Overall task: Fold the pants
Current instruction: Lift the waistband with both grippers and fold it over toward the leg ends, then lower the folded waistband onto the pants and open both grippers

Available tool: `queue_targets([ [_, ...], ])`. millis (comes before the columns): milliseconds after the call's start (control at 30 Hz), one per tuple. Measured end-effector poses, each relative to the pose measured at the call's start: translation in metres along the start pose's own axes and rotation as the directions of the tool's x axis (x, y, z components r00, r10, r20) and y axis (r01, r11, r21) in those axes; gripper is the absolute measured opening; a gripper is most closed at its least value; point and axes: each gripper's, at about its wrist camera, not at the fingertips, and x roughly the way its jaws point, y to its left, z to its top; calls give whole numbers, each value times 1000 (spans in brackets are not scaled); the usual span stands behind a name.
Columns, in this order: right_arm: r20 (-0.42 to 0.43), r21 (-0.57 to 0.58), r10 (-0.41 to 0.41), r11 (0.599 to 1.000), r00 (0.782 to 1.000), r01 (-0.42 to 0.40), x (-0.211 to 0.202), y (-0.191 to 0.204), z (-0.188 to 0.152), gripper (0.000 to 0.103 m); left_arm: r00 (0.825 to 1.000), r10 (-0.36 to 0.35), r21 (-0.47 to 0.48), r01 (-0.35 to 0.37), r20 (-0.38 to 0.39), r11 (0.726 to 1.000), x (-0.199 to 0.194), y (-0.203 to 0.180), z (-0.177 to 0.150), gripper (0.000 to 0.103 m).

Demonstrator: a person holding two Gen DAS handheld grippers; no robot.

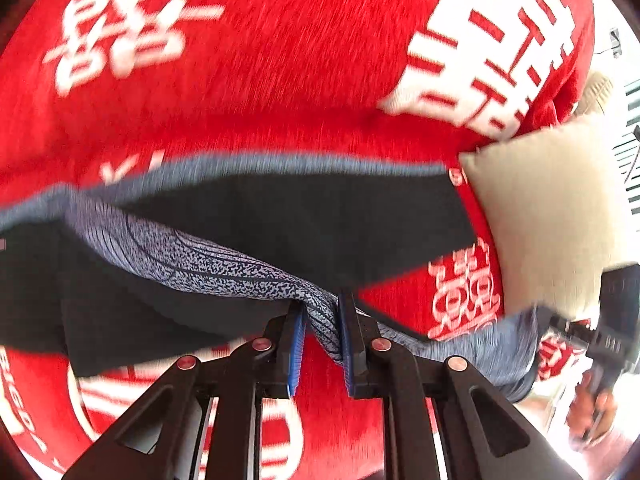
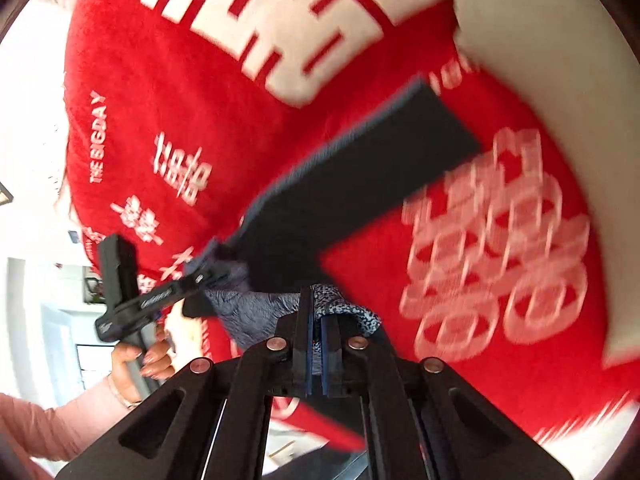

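Dark navy pants (image 1: 304, 224) with a blue-grey speckled waistband hang above a red blanket (image 1: 280, 60) with white characters. My left gripper (image 1: 322, 322) is shut on the speckled waistband (image 1: 208, 260), which bunches between its blue pads. My right gripper (image 2: 319, 320) is shut on the other end of the waistband (image 2: 348, 308). The pant legs (image 2: 360, 172) stretch away over the blanket. In the right wrist view my left gripper (image 2: 200, 280) is at the left, held by a hand. In the left wrist view my right gripper (image 1: 580, 332) is at the right edge.
A beige pillow (image 1: 552, 208) lies on the blanket to the right of the pants; it also shows in the right wrist view (image 2: 560, 40). The blanket (image 2: 180, 100) covers the whole surface. A bright room lies beyond its edge.
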Motion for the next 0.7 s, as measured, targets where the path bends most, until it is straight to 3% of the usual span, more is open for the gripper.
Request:
queue_targets([
  [200,-16,-68,-63,996,998,62,41,-11,116,3,999,43,60,-42,-5,997,30,-9,58,18],
  [367,-86,-108,-166,982,982,156,99,-31,169,3,996,72,98,-67,-57,993,52,-8,76,19],
  [433,-106,-112,-188,978,976,176,114,-37,180,3,992,112,119,-105,-52,987,50,-10,73,36],
  [467,-114,-123,-221,970,969,207,124,-40,183,3,986,164,134,-159,-29,978,46,-10,71,60],
  [500,-116,-129,-244,965,963,228,128,-43,185,3,980,197,145,-194,-6,970,40,-8,68,70],
  [600,-126,-112,-293,953,948,280,137,-57,191,4,977,210,158,-204,-23,966,35,-1,62,70],
  [700,-127,-92,-318,947,939,308,133,-64,195,7,954,298,174,-290,-23,941,40,7,54,70],
])
